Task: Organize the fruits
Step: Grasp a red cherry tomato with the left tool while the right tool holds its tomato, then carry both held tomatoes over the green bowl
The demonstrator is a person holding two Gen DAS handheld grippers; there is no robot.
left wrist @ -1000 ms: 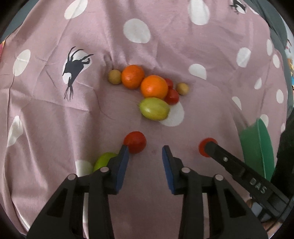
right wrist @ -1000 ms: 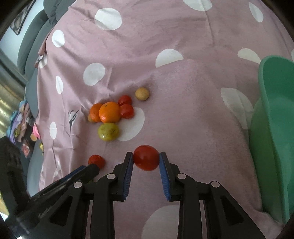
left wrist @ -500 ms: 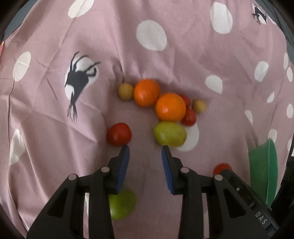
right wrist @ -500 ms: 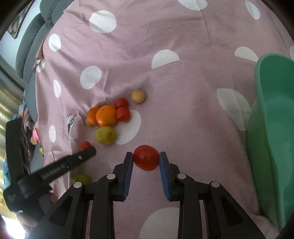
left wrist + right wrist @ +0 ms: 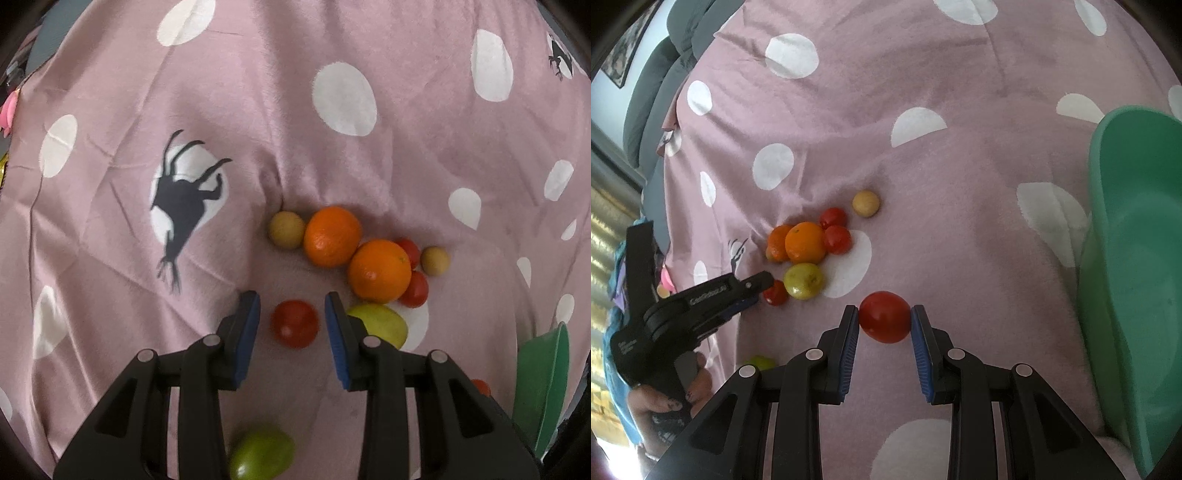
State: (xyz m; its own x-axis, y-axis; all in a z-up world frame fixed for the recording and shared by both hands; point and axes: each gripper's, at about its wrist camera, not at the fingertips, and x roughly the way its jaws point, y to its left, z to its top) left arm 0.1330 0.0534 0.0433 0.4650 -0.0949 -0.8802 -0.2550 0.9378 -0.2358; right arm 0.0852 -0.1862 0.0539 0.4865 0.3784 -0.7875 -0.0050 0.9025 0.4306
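My left gripper [image 5: 292, 303] is open, its blue pads on either side of a red tomato [image 5: 294, 324] lying on the pink spotted cloth, with gaps on both sides. It also shows in the right wrist view [image 5: 764, 291]. My right gripper [image 5: 884, 314] is shut on another red tomato [image 5: 884, 316], held above the cloth. A pile holds two oranges [image 5: 334, 236] [image 5: 379, 270], two small red tomatoes [image 5: 415, 288], a yellow-green fruit [image 5: 380, 325] and two tan round fruits [image 5: 286, 229] [image 5: 436, 260].
A green bowl [image 5: 1137, 258] stands at the right of the right wrist view, and its rim [image 5: 543, 387] shows at the lower right of the left wrist view. A green fruit [image 5: 262, 456] lies below my left gripper. Grey cushions [image 5: 657, 92] lie far left.
My left gripper has moved left and forward until its open pads straddle the loose red tomato. My right gripper keeps its tomato and has barely moved.
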